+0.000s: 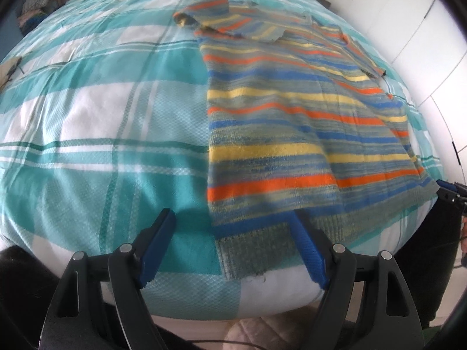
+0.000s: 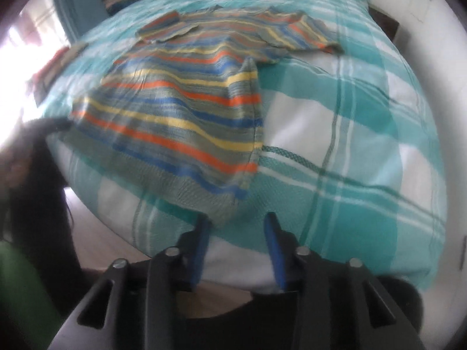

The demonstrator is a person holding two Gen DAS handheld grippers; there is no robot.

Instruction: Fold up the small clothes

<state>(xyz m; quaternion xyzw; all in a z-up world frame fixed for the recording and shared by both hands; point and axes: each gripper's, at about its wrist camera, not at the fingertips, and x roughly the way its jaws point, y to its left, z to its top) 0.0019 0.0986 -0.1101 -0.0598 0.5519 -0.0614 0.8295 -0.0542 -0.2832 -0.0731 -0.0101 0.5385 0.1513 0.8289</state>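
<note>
Left gripper point(image 1: 233, 227) had its blue ribbed fingers point(image 1: 306, 250) spread wide, straddling the near left corner of the sweater point(image 1: 292, 110), with the right-side finger lying on the ribbed hem, not pinching anything. Right gripper point(image 2: 238, 227) was open too, narrower gap, fingers point(image 2: 201, 250) hovering right at the hem's other corner, one tip close to or touching the knit, hard to call with the blur. The sweater was a chunky knit, striped orange, yellow, blue and grey-green, laid flat on the bed point(image 1: 102, 110) with both sleeves folded in across the chest. The bedspread was a waffle-textured teal and white plaid. Both grippers came in low from the bed's near edge, angled toward the hem.
</note>
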